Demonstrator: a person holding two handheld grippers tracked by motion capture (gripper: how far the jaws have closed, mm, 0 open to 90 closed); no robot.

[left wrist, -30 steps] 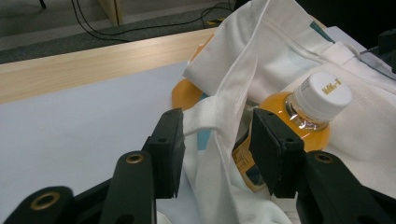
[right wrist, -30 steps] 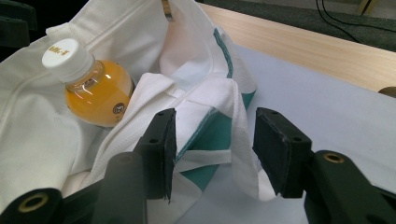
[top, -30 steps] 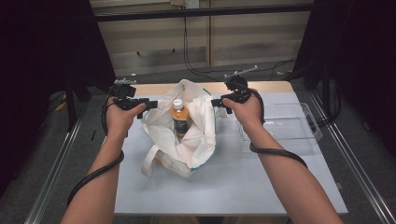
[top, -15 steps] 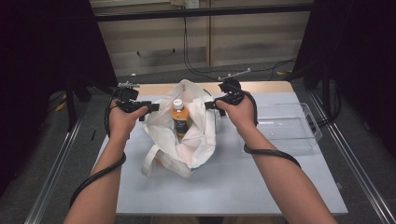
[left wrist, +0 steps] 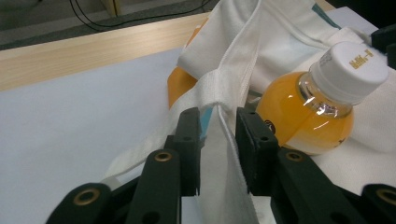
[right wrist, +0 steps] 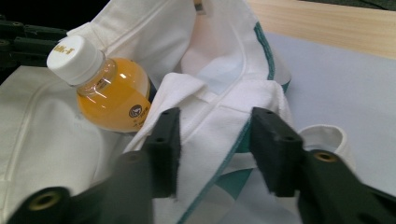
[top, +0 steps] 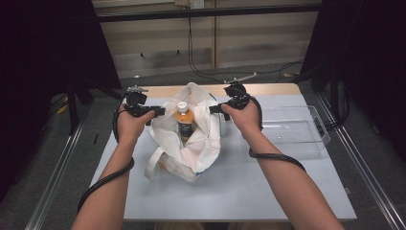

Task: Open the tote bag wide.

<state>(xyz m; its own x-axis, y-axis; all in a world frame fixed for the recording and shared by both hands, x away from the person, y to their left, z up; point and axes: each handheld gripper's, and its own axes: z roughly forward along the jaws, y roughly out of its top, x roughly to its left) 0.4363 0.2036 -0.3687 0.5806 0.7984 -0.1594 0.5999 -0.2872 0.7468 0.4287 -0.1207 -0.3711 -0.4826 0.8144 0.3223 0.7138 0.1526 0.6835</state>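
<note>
Holding the mouth of the white tote bag (top: 191, 139) apart from both sides, the person has a gripper on each edge, likely so the orange drink bottle (top: 183, 120) standing inside stays reachable. In the left gripper view the left gripper (left wrist: 217, 126) has its fingers set either side of the bag's hem and strap; they have just been closing, yet a slim gap remains on each side of the cloth, so they bracket it rather than pinch it. In the right gripper view the right gripper (right wrist: 215, 135) likewise has fingers spread around a folded, teal-trimmed edge, also just closing, the pads not yet pressed on the fabric. The bag lies mid-counter (top: 239, 191), the bottle leaning in its opening with its white cap (left wrist: 349, 69) clear. A clear plastic tray (top: 306, 139) sits to the right, well apart. The loose handle (top: 155, 160) and slack folds could crowd the bottle.
</note>
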